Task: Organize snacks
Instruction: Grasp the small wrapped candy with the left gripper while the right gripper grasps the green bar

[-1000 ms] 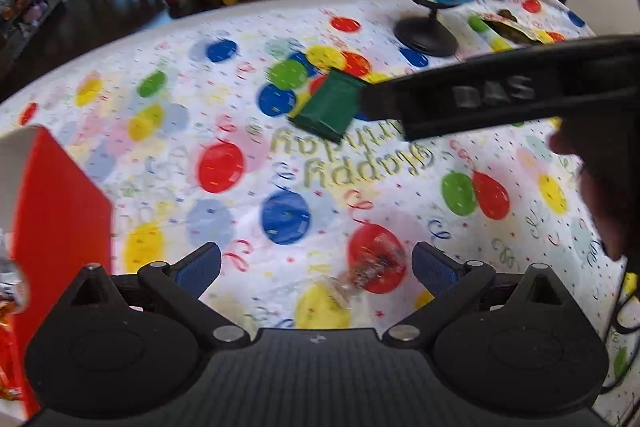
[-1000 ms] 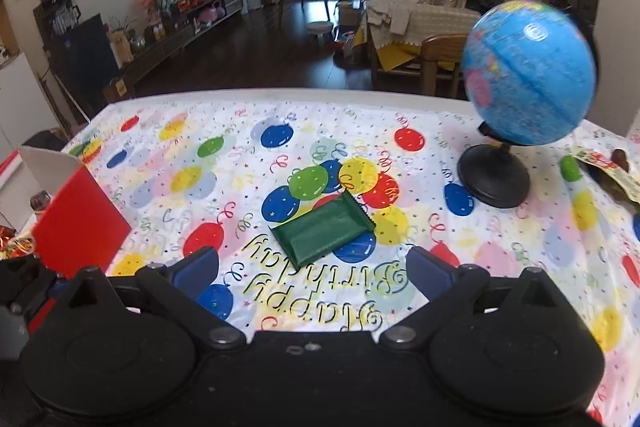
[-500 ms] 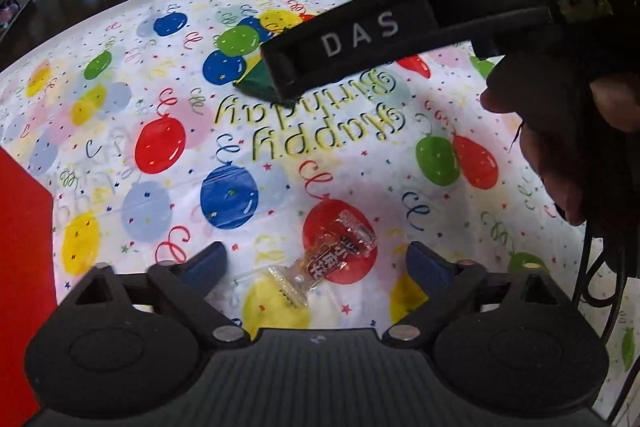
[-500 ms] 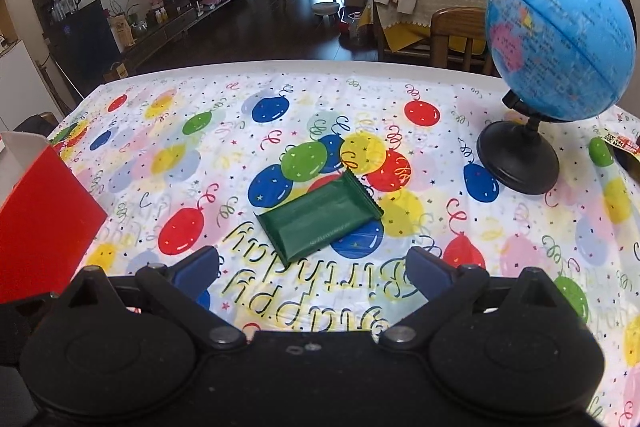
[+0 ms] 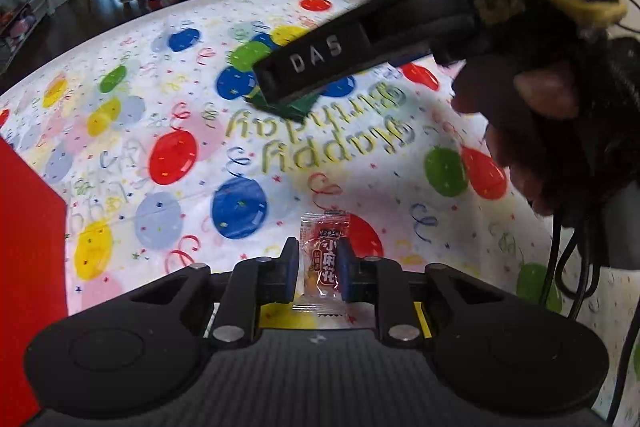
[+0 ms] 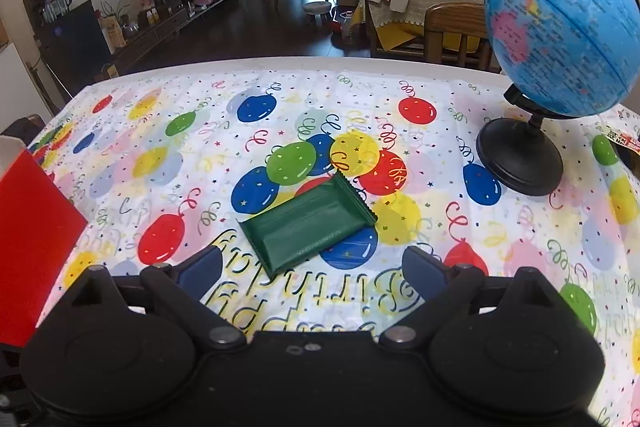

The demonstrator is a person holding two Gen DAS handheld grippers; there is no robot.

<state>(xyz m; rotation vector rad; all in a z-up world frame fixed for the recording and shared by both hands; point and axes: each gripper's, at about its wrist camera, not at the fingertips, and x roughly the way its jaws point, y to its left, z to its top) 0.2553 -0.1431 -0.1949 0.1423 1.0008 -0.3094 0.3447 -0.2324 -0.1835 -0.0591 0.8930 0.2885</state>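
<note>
Both wrist views look low and forward across the balloon tablecloth [image 6: 500,227] toward the globe [image 6: 560,27], left from farther back, right nearer with the globe upper right, sharing the green packet [image 5: 296,103] [image 6: 308,223] and red box [image 5: 24,267] [image 6: 32,247].

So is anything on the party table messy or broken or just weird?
Nothing looks broken or spilled. The green snack packet lies flat but crooked across the "Happy Birthday" writing, away from the red box. The globe is a funny thing to find among snacks. The left gripper holds a small red candy packet.
</note>
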